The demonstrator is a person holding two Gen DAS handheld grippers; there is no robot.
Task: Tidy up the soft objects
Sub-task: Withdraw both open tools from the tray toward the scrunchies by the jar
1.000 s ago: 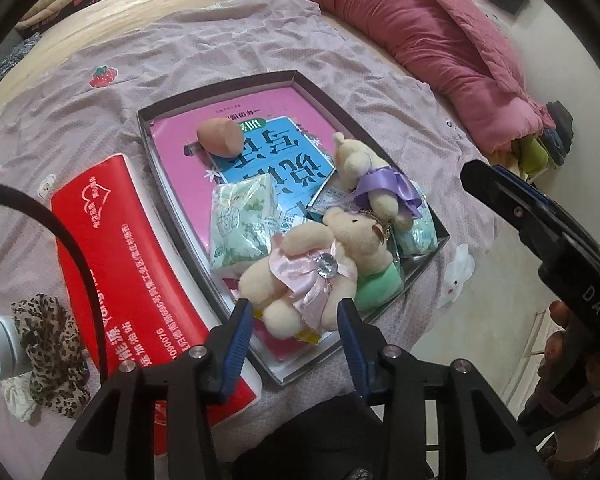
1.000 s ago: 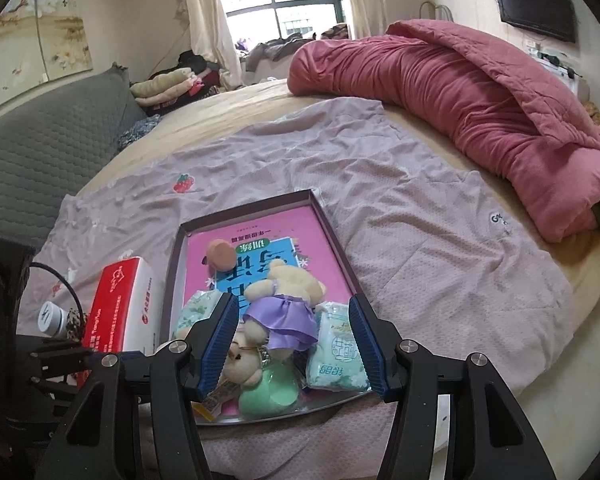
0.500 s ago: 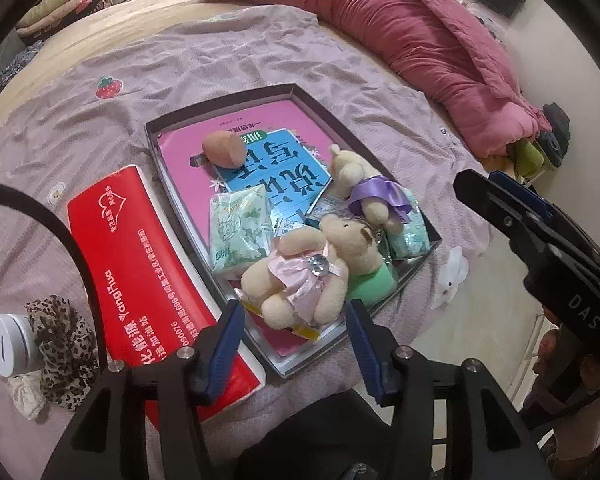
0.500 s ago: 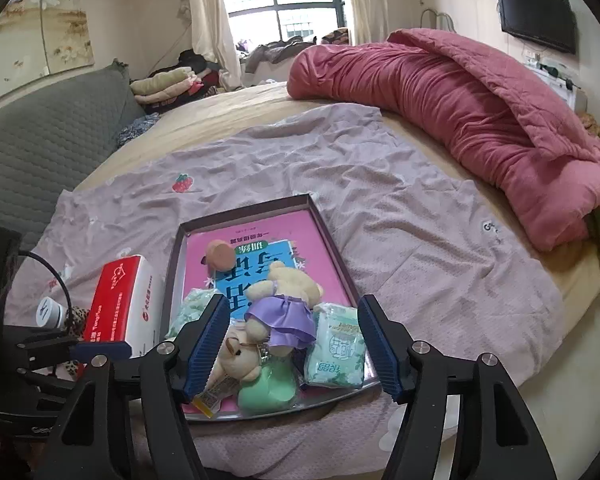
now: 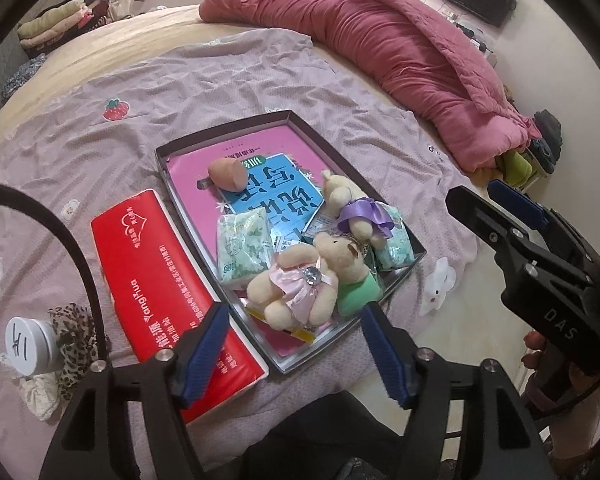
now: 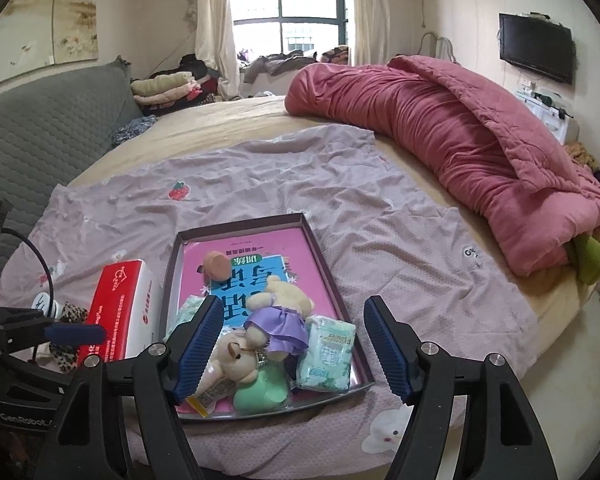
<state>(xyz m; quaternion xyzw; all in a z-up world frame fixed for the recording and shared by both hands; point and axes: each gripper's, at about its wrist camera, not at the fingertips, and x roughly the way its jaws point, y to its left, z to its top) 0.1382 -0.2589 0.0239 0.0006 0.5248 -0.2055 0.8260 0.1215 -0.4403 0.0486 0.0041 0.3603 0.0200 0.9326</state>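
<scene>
- While both tongs hang over the bed, a shallow dark tray [image 5: 236, 132] on a lilac sheet [image 5: 80, 152] is the landmark for all below.
- Left tongs [image 5: 294, 344]: above tray's near edge, jaws opening, already wide, nothing btwn the blue pads.
- Right tongs [image 6: 290, 344]: also above tray's near edge, jaws opening, wide, gripping nothing; toys show thru the gap but lie below, untouched.
- In tray, near end: cream teddy in pink dress [image 5: 296, 284] lying on its back, touching a 2nd teddy in purple dress [image 5: 354, 212] just behind it.
- Green soft blob [image 5: 358, 290] tucked under/against the pink-dress teddy.
- Two pale green tissue packs [image 5: 242, 248], one either side of the teddies.
- Further back in tray: peach-coloured sponge [image 5: 226, 172] on a pink and blue booklet [image 5: 276, 188].
- Just left of tray: red tissue box [image 5: 156, 280], touching tray wall.
- Further left: leopard scrunchie [image 5: 76, 340] beside a white jar [image 5: 30, 344].
- Well behind tray: rolled red quilt [image 5: 380, 48].
</scene>
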